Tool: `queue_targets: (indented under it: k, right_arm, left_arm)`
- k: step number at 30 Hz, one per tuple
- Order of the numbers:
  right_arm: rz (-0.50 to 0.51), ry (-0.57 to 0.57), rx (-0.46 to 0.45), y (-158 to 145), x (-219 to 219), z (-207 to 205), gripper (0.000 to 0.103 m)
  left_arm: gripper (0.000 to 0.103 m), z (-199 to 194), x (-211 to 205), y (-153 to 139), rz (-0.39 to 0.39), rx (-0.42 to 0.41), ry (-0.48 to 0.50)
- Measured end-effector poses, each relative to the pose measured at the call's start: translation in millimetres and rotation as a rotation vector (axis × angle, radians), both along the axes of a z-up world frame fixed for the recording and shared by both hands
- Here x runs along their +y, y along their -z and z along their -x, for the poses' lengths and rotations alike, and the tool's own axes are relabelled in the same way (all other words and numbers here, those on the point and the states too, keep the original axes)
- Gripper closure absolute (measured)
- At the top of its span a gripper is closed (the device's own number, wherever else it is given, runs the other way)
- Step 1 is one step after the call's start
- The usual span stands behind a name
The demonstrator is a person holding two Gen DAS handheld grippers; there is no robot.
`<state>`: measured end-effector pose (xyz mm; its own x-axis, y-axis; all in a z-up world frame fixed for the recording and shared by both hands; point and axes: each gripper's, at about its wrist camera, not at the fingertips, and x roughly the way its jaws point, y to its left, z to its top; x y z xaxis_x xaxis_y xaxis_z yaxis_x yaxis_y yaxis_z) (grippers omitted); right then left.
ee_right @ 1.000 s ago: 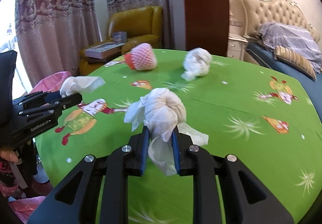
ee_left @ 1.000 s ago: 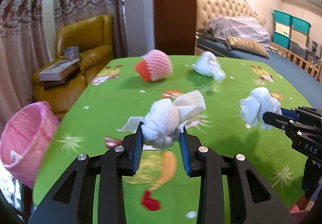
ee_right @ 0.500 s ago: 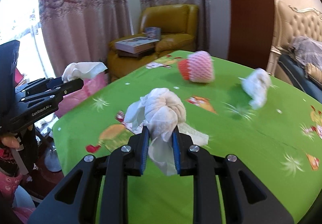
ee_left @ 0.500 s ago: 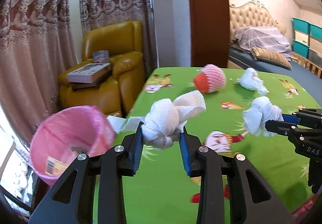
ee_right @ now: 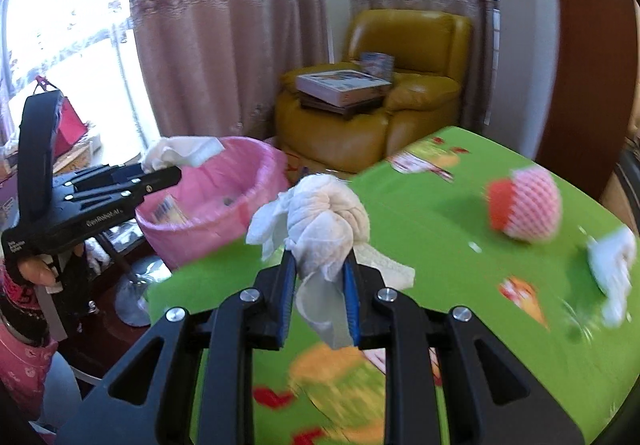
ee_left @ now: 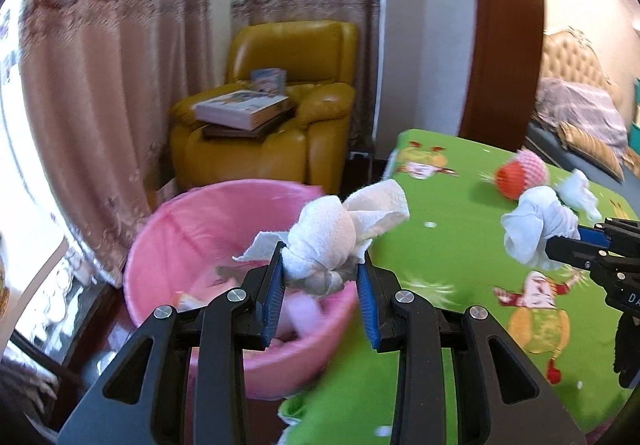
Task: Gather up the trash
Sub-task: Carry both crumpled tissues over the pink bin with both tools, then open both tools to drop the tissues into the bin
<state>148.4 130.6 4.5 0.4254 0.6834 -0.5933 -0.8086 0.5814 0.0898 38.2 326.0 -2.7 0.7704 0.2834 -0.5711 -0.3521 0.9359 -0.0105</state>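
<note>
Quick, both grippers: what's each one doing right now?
Left gripper: shut on a crumpled tissue wad, in front of the pink bin.
Right gripper: shut on another tissue wad, over the green table.

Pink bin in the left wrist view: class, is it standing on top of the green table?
No: the pink bin stands on the floor beside the green table, past its edge.

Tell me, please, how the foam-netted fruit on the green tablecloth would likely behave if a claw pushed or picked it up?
The foam-netted fruit looks rounded, so a push would probably roll it across the green tablecloth. Its pink mesh sleeve seems soft and textured, so pads should grip without much slipping, though the sleeve may compress or shift. It likely weighs more than the crumpled tissue lying beside it.
</note>
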Motion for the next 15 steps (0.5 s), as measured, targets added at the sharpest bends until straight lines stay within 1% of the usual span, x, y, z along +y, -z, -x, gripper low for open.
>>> queue_targets:
  k: [4,6,11,15]
  right_arm:
    - [-0.001,-0.064,0.001,-2,48,1,0.081]
    - [0.009,-0.091,-0.004,-2,69,3,0.081]
    - [0.038,-0.129,-0.014,1,115,5,0.080]
    - [0.051,-0.135,-0.017,4,136,4,0.080]
  left_arm:
    - [0.071,7,34,1,0.017,-0.001,-0.073]
    - [0.071,11,51,3,0.039,0.001,-0.102]
    - [0.071,16,72,4,0.051,0.004,-0.136]
    - [0.071,12,86,4,0.051,0.007,-0.153]
